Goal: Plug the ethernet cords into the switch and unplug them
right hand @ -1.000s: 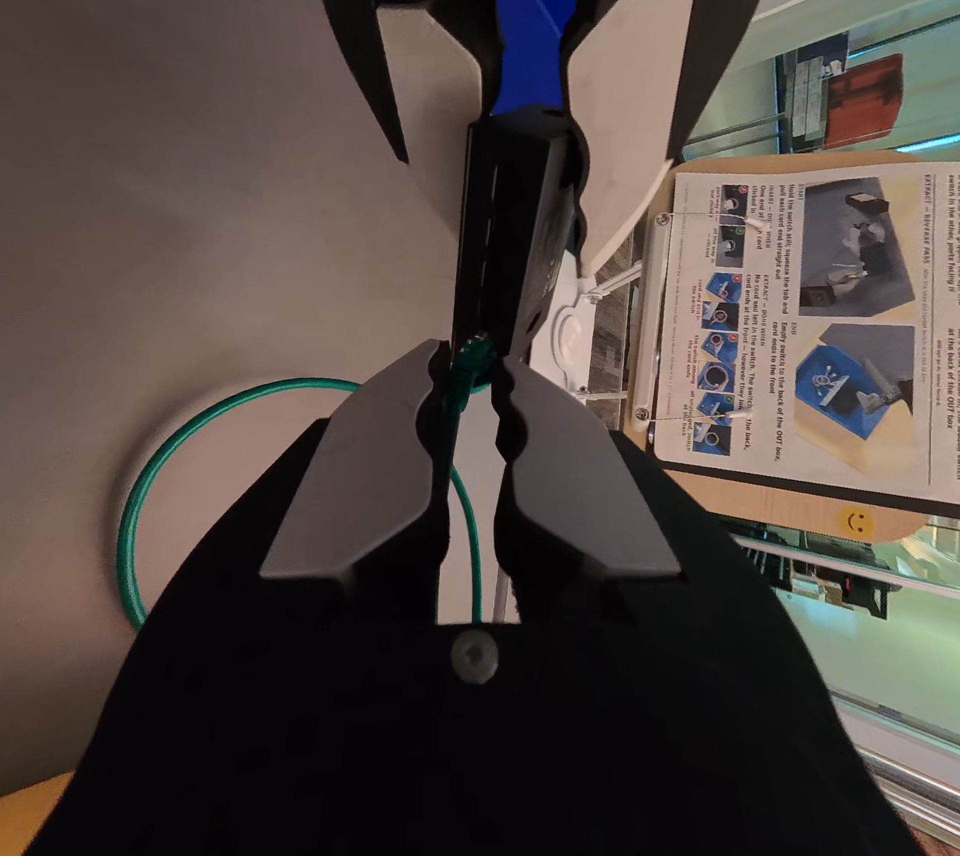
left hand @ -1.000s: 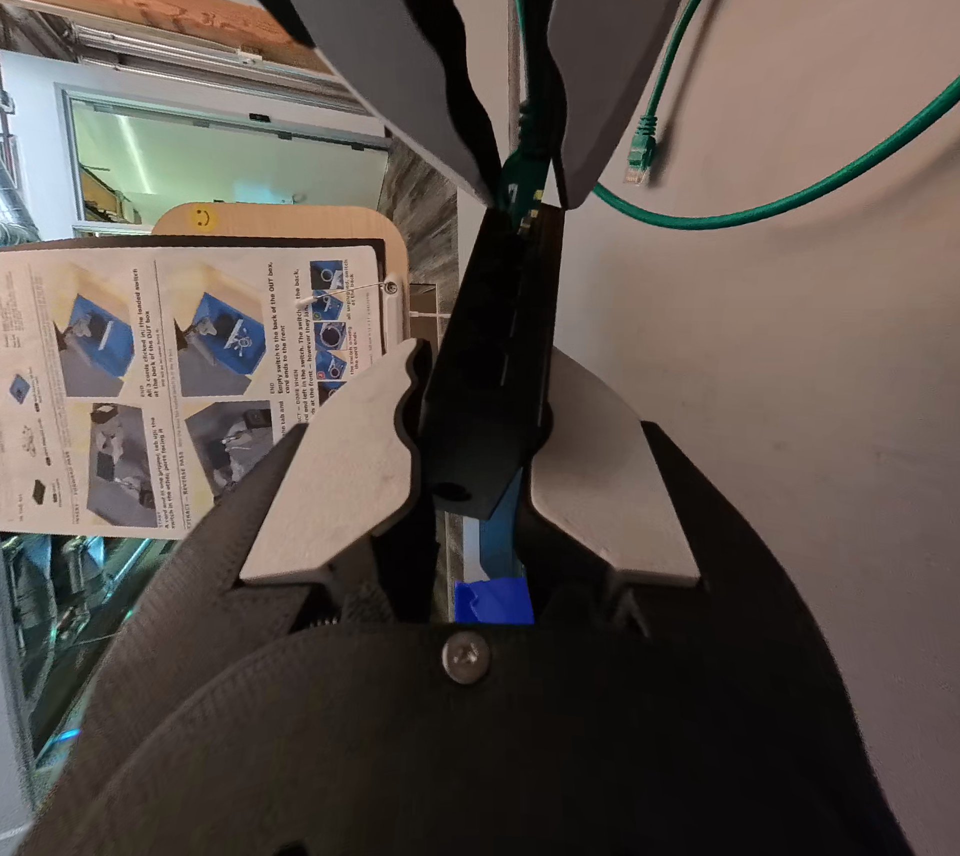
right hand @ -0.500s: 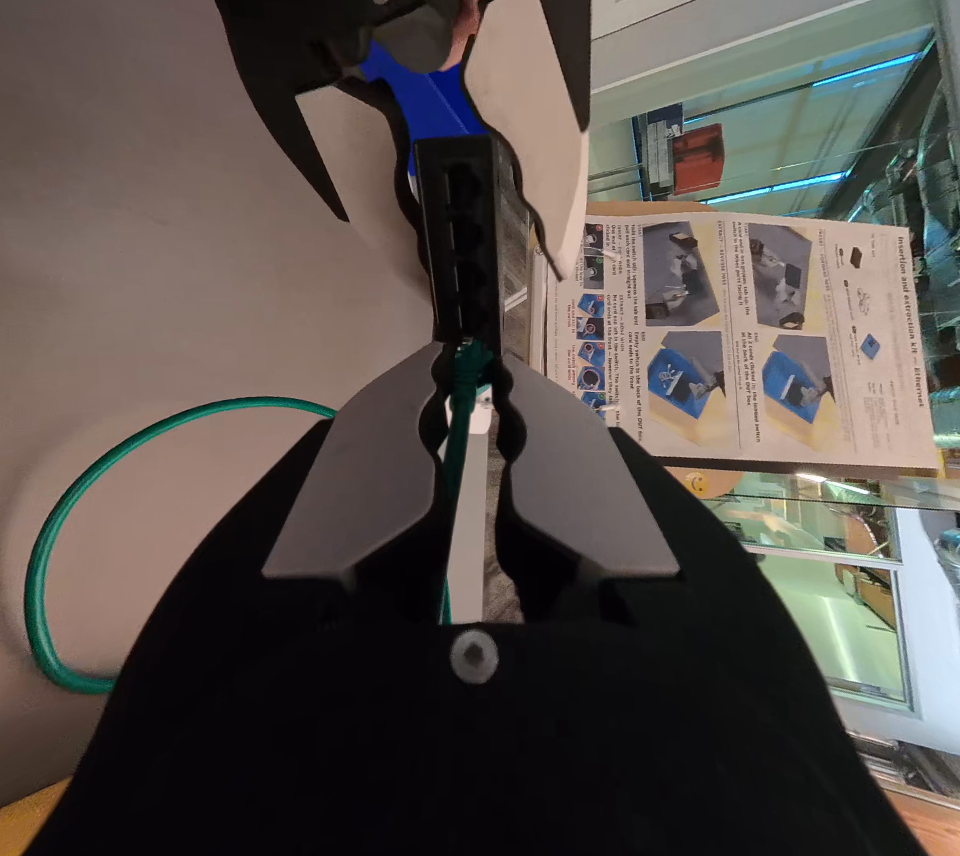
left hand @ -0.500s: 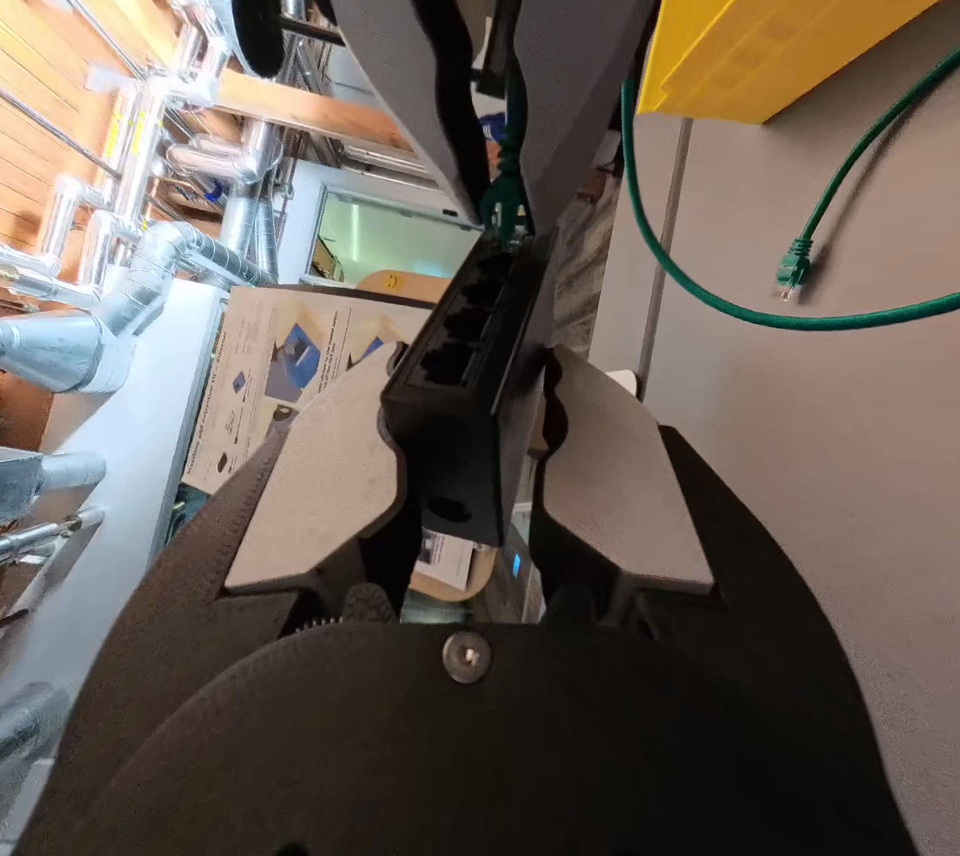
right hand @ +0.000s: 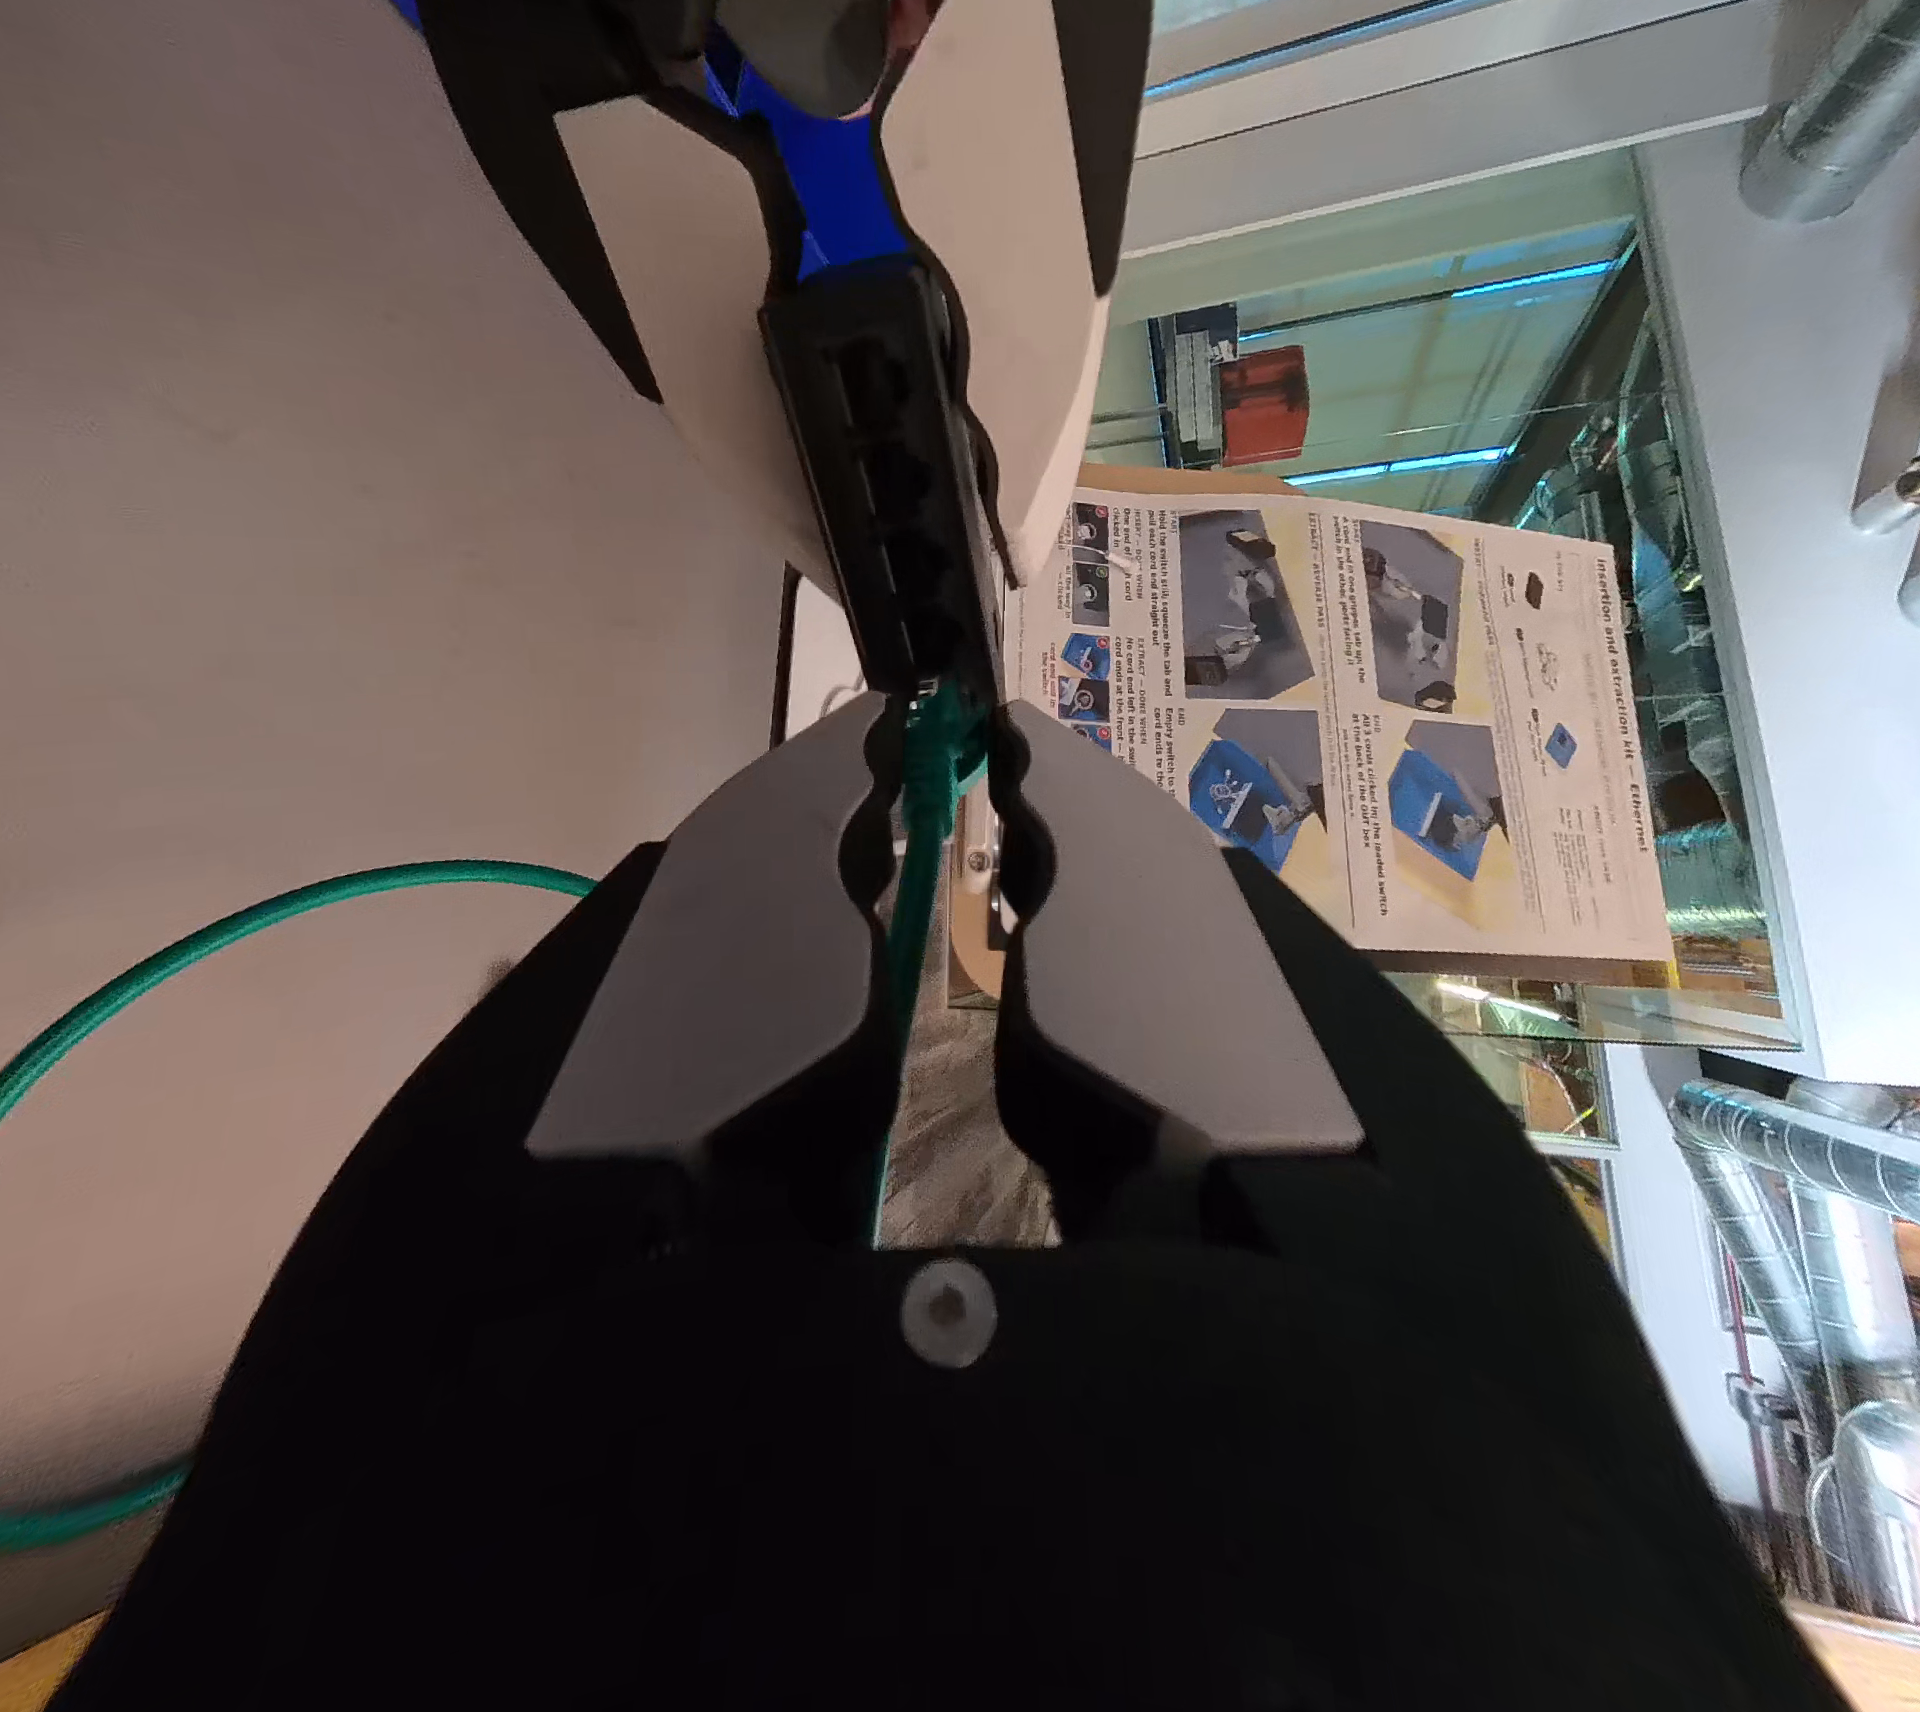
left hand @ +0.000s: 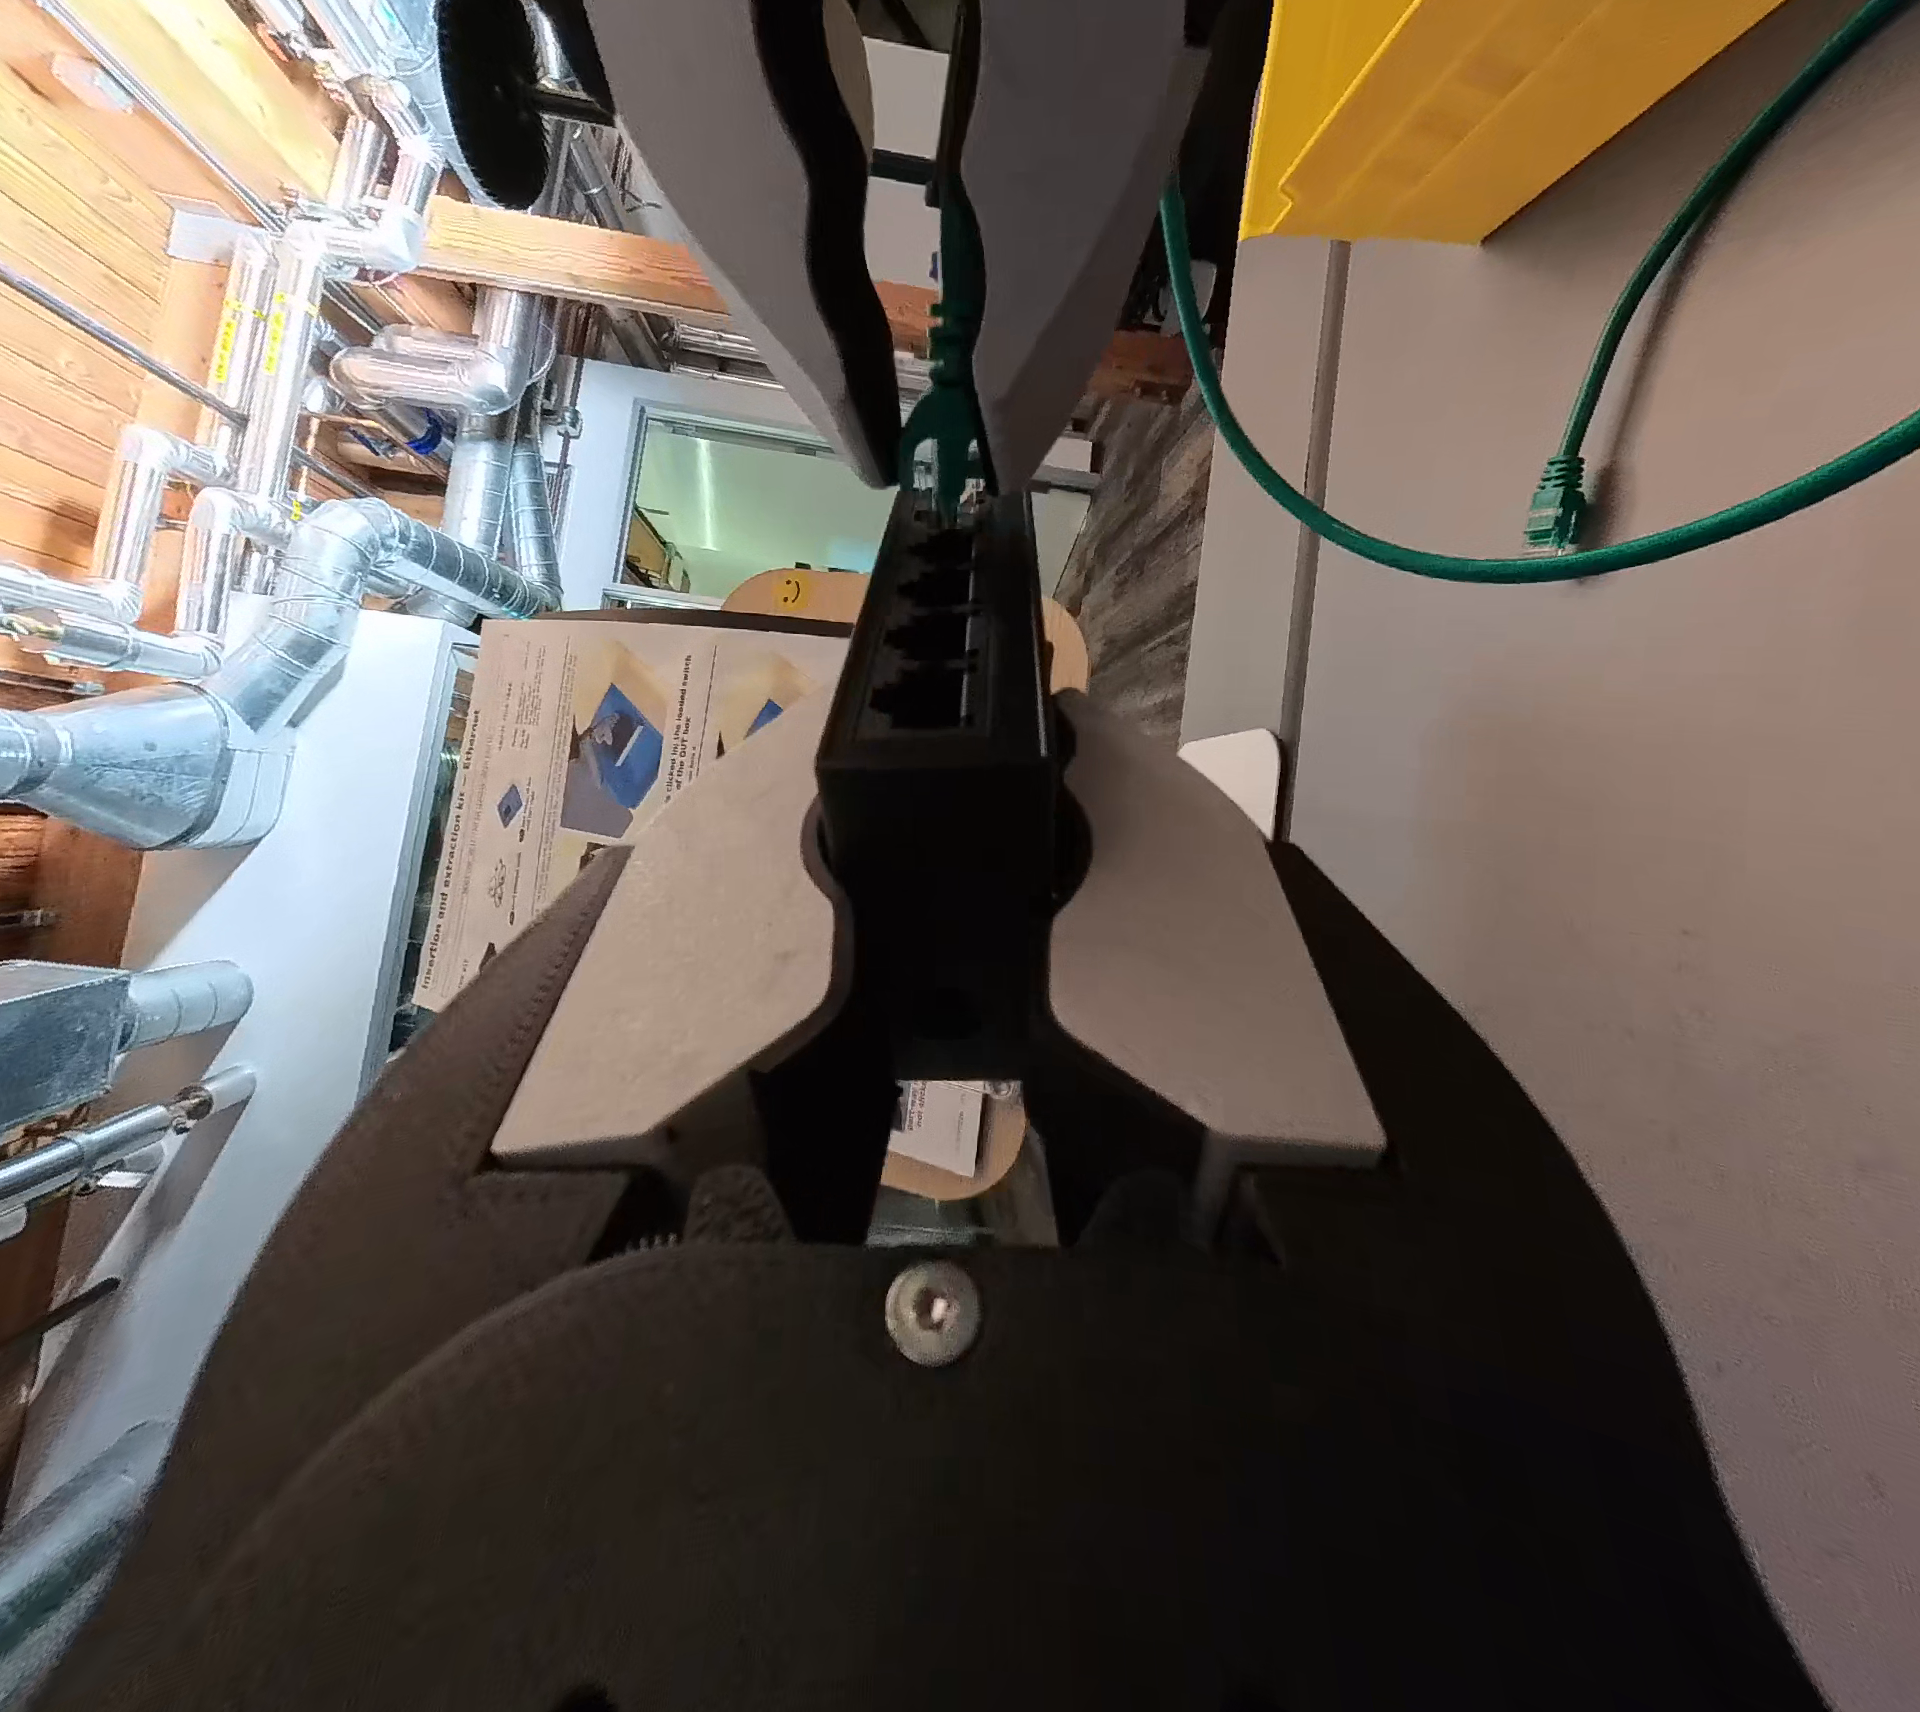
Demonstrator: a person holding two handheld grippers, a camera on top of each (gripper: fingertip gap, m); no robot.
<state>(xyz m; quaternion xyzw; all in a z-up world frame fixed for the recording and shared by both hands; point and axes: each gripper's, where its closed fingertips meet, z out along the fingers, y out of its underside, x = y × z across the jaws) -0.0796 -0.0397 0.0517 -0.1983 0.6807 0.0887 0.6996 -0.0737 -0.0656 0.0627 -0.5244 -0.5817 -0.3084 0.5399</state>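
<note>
My left gripper (left hand: 940, 789) is shut on a black ethernet switch (left hand: 935, 706) and holds it in the air, its row of ports facing the camera. My right gripper (right hand: 940, 717) is shut on the plug end of a green ethernet cord (right hand: 930, 779). The plug tip (left hand: 940, 457) sits at the far end port of the switch (right hand: 894, 499); how deep it goes is hidden. The right gripper (left hand: 940, 473) faces mine from above in the left wrist view. The left gripper (right hand: 883, 291) shows at the top of the right wrist view.
A second green plug (left hand: 1553, 509) lies loose on the grey table (left hand: 1610, 935), with cord looping beside it (right hand: 208, 945). A yellow bin (left hand: 1507, 31) and a blue bin (right hand: 821, 208) stand on the table. An instruction sheet on a board (right hand: 1403, 727) stands behind. Left and right tips are no more than a few centimetres apart.
Both grippers have turned and tilted together with the switch and cord, so the port face now shows. The plug stays at the end port. Both grips are unchanged.
</note>
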